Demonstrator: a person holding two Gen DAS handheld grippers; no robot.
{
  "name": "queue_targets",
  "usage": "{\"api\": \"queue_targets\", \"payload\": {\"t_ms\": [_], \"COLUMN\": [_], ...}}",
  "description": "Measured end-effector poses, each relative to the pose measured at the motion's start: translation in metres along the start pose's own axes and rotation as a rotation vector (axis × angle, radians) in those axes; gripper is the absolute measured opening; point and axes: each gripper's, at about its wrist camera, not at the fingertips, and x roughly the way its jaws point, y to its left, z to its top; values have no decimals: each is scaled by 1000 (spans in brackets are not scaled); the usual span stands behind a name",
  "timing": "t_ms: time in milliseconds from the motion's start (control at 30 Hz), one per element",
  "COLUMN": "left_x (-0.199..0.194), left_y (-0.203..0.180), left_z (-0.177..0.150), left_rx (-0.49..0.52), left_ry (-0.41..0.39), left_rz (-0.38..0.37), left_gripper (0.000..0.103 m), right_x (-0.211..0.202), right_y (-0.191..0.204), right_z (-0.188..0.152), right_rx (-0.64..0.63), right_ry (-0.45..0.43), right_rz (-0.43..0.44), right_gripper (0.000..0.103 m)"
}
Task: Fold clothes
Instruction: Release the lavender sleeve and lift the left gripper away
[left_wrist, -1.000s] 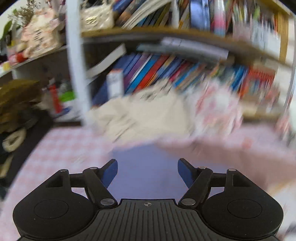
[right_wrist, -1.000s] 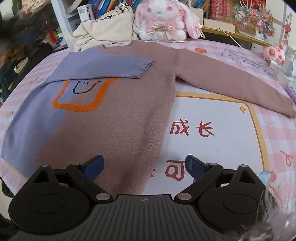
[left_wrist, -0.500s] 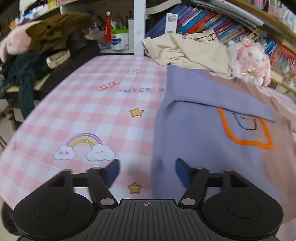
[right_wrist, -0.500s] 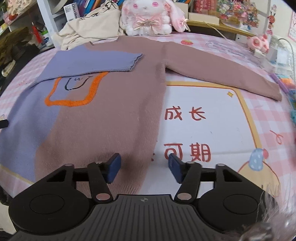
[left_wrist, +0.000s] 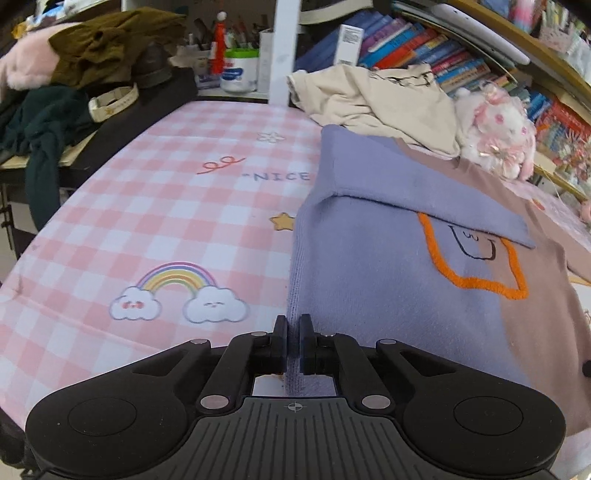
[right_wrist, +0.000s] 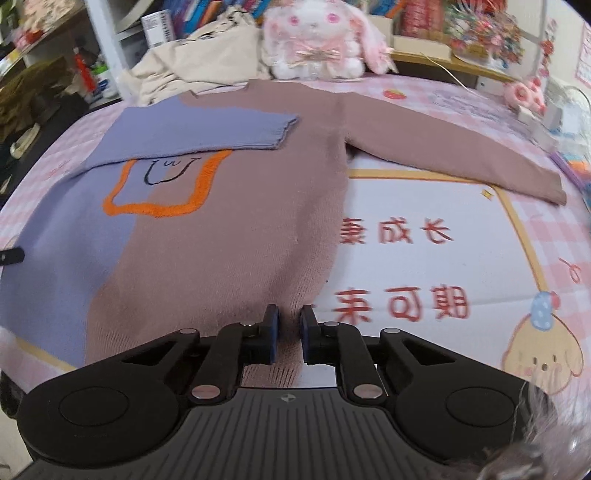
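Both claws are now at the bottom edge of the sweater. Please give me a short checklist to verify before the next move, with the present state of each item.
1. Left claw shut on the sweater hem, purple side: ok.
2. Right claw holds the brown hem: jaws closing, fabric between them, a gap still shows: not ok yet.
3. Purple sleeve already folded across the chest: ok.
4. Brown sleeve folded in: not ok, it lies stretched out.
5. Body flat, without big wrinkles: ok.
6. Plush rabbit clear of the collar: cannot tell.
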Motion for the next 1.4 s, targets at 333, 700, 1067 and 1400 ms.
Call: {"api": "queue_targets", "payload": {"t_ms": [333,700,1067,1400], "left_x": [3,-64,-40,-24], "left_y": [20,-20,-63,-78], "left_z": [-6,-34,-26,-17], "left_rx": [-15,-13,159,107], "left_ry": [17,-230,-175,-154], "left_rz": [-37,32,-133,-81], "left_gripper": [9,96,97,97], "right_x": [4,-57,-76,-59], "right_y": [19,23,15,-18], "right_z": [-2,-27,-42,-22], "right_rx": [-28,194,232,245], "right_ry": [-24,-146,-148,-143], "right_rz": [-45,-101,-226,-199], "right_gripper": [18,84,86,90]}}
